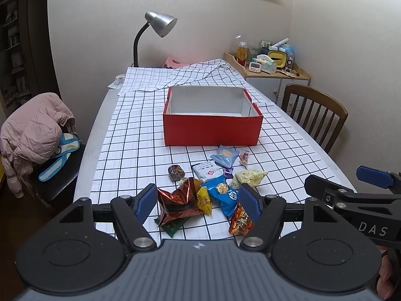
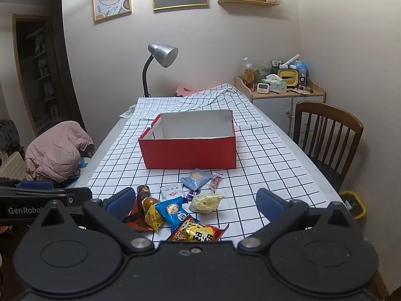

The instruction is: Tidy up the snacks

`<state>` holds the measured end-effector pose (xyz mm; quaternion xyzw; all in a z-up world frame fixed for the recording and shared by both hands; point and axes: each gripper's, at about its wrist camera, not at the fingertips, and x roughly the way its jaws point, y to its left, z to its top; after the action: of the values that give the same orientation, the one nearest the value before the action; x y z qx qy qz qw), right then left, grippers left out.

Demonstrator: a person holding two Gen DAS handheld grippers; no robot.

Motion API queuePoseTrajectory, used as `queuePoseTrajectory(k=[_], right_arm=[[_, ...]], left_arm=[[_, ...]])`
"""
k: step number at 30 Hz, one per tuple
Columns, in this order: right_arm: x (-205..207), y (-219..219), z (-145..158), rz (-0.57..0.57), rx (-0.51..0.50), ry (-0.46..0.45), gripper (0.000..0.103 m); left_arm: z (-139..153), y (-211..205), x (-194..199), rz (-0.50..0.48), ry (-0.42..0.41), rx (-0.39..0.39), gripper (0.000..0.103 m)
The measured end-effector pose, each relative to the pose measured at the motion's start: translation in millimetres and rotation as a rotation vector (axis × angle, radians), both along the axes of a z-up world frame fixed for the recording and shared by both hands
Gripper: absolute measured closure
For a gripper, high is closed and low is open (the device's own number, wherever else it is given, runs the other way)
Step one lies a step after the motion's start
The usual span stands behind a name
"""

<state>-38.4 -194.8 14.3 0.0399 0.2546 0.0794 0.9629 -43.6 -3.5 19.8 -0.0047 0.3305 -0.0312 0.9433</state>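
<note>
A loose heap of small crinkly foil and plastic snack packets (image 1: 215, 188) lies on the near part of the checked-cloth counter (image 1: 130, 150), just before the empty red cardboard box (image 1: 213, 125). They look light, soft, slippery and crushable; pinching a sealed edge seems safest. The left hand-held gripper (image 1: 198, 202) and right hand-held gripper (image 2: 195, 204) both hover spread wide, holding nothing.

Your left gripper (image 1: 198, 204) hangs spread wide over the snack packets at the table's (image 1: 313, 148) near edge, a foil bag (image 1: 178, 204) between its fingers. The red box (image 1: 212, 129) sits mid-table, beyond them.
</note>
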Motion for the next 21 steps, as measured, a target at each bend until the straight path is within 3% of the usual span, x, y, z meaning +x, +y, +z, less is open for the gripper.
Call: queuePoseTrajectory(k=[21], right_arm=[[-3.8,-0.4,4.2,-0.005,-0.01,-0.02,0.0]], left_arm=[[3.9,-1.4,-4.9,-0.014,-0.023,-0.006,0.032]])
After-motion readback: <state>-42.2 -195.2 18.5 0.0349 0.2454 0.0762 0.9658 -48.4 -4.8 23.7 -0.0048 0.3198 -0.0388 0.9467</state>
